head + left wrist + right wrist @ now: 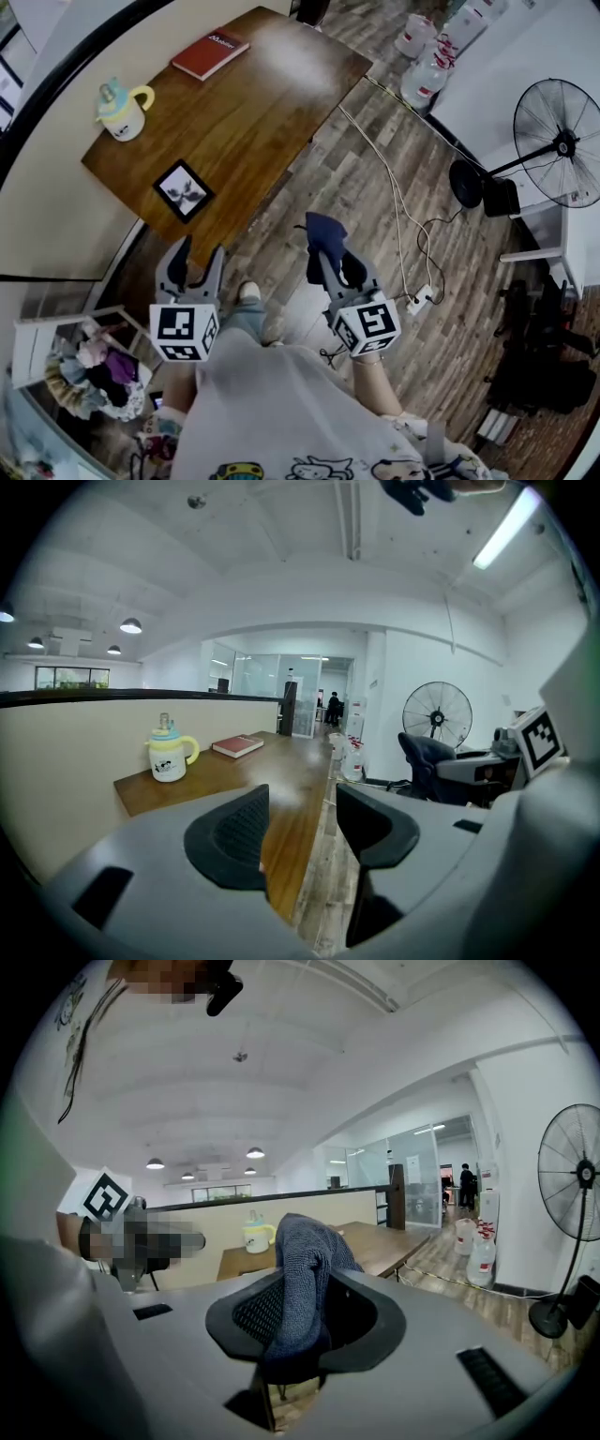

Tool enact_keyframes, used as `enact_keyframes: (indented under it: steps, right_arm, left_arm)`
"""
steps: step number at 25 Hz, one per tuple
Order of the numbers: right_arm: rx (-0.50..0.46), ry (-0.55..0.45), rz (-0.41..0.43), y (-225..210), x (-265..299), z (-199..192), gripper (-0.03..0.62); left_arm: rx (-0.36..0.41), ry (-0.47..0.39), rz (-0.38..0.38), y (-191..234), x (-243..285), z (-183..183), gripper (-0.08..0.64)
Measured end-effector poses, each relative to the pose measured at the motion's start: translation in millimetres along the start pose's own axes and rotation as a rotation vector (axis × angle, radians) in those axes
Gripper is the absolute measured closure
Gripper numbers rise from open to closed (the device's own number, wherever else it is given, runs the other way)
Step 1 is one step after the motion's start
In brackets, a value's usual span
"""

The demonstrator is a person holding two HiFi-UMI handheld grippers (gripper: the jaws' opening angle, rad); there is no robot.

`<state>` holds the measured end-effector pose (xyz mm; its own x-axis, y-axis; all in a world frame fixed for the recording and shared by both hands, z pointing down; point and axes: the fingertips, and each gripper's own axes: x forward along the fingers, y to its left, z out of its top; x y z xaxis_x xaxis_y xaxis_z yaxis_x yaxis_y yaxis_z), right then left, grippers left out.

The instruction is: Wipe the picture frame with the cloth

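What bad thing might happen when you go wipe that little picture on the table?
The picture frame lies flat near the table's edge, and the open left gripper isn't steadying it, so a hard wipe with the cloth in the right gripper might slide it off. Also, a cable runs across the floor near the person's shoes, so tripping is possible.

A brown wooden table (262, 94) stands with one long edge against a cream partition wall (66, 761) topped by a black rail. Around it lies a grey-brown wood-plank floor (375, 141). On the floor a thin white cable (392, 187) trails from beside the table's right edge to a white power strip (419, 300). A black pedestal fan (562, 145) stands by the white wall (534, 56). Round ceiling lamps (131, 626) and a long strip light (506, 532) glow overhead. Glass partitions (267, 675) close the far end.
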<state>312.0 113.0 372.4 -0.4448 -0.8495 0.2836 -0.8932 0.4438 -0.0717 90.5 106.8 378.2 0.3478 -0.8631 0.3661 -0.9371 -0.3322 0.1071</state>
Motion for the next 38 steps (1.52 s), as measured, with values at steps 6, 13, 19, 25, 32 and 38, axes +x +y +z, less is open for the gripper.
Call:
enact_keyframes:
  steps: [6, 13, 19, 25, 32, 38]
  right_arm:
    - [-0.005, 0.016, 0.022, 8, 48, 7, 0.500]
    - [-0.015, 0.025, 0.055, 19, 75, 21, 0.500]
    - [-0.061, 0.052, 0.124, 32, 108, 33, 0.500]
    - [-0.120, 0.076, 0.254, 52, 163, 40, 0.500]
    - [-0.201, 0.119, 0.487, 76, 243, 53, 0.500]
    - [-0.253, 0.121, 0.717, 104, 305, 69, 0.500]
  left_arm:
    - [-0.029, 0.010, 0.016, 39, 20, 0, 0.359]
    - [-0.069, 0.010, 0.045, 61, 25, 0, 0.359]
    - [-0.117, 0.005, 0.106, 84, 24, 0, 0.359]
    - [-0.181, -0.016, 0.220, 120, 26, -1, 0.357]
    - [-0.274, -0.034, 0.437, 157, 28, 2, 0.357]
    - [-0.331, -0.052, 0.653, 182, 20, 10, 0.357]
